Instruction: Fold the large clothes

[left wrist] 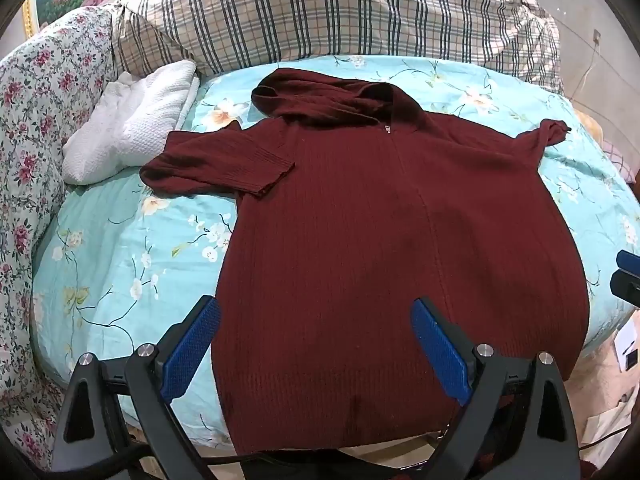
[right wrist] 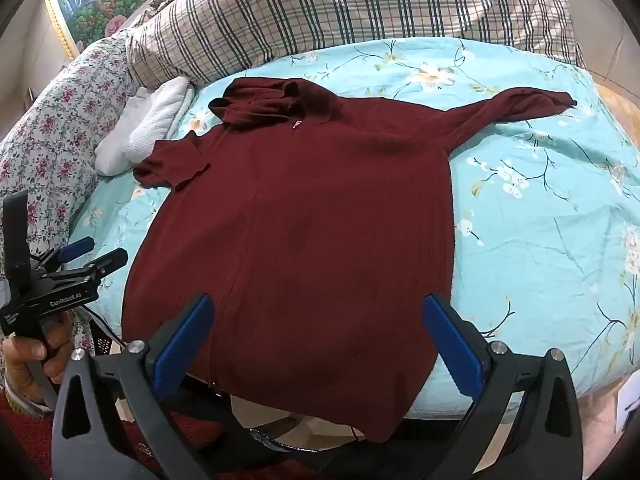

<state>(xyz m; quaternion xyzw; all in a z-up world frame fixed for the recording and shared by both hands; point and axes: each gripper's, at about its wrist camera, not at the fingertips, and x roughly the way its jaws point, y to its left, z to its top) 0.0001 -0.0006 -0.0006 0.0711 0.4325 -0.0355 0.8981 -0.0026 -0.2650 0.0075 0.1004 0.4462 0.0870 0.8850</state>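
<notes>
A dark red knitted hooded cardigan (left wrist: 372, 232) (right wrist: 304, 216) lies spread front-up on the bed, hood at the far end, hem hanging over the near edge. Its left sleeve (left wrist: 216, 168) is folded short beside the body. Its right sleeve (right wrist: 516, 108) stretches out toward the far right. My left gripper (left wrist: 316, 344) hovers open above the hem, blue pads wide apart, nothing between them. My right gripper (right wrist: 320, 340) also stands open over the lower hem, empty. In the right wrist view the left gripper (right wrist: 92, 256) shows at the left edge, held by a hand (right wrist: 28, 360).
A turquoise floral sheet (left wrist: 132, 256) (right wrist: 540, 240) covers the bed. A white towel (left wrist: 132, 120) lies at the far left by a floral pillow (left wrist: 36, 120). A plaid quilt (left wrist: 340, 12) is piled along the far side. Papers (left wrist: 628, 344) lie on the floor at right.
</notes>
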